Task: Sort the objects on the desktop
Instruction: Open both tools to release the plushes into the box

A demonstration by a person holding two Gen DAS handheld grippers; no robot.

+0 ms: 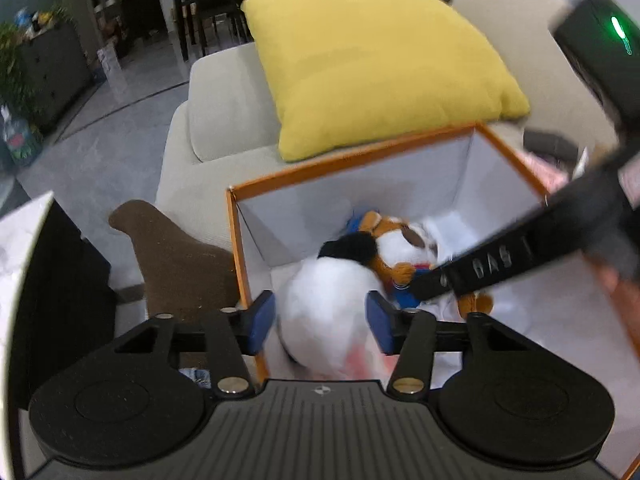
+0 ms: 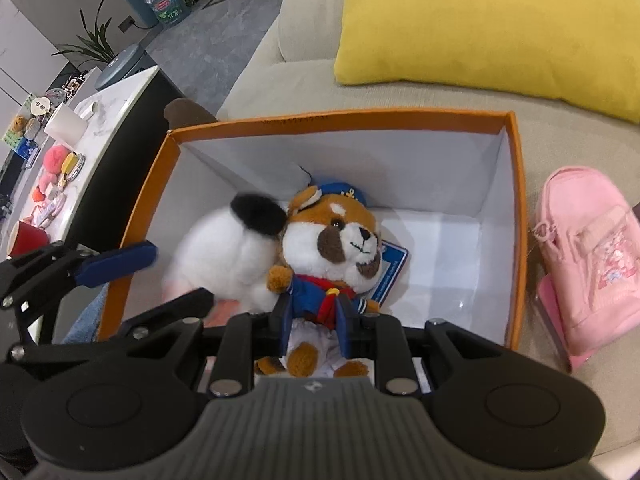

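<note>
An orange-rimmed box [image 1: 352,156] [image 2: 340,118] with white walls stands on a beige sofa. A white plush toy [image 1: 328,304] [image 2: 216,248] with a black patch fills the gap between the blue pads of my left gripper [image 1: 322,322] [image 2: 184,276], low inside the box; it is blurred. Beside it is a brown-and-white plush dog [image 1: 400,240] [image 2: 336,240] in a blue sailor suit and cap. My right gripper [image 2: 312,332] is shut on the dog's body, its legs hanging below the pads. One right finger [image 1: 480,268] crosses the left wrist view.
A yellow cushion [image 1: 372,64] [image 2: 480,24] lies on the sofa behind the box. A pink backpack [image 2: 592,264] sits right of the box. A brown object [image 1: 176,256] and a white marble table [image 2: 108,120] with several small items stand to the left.
</note>
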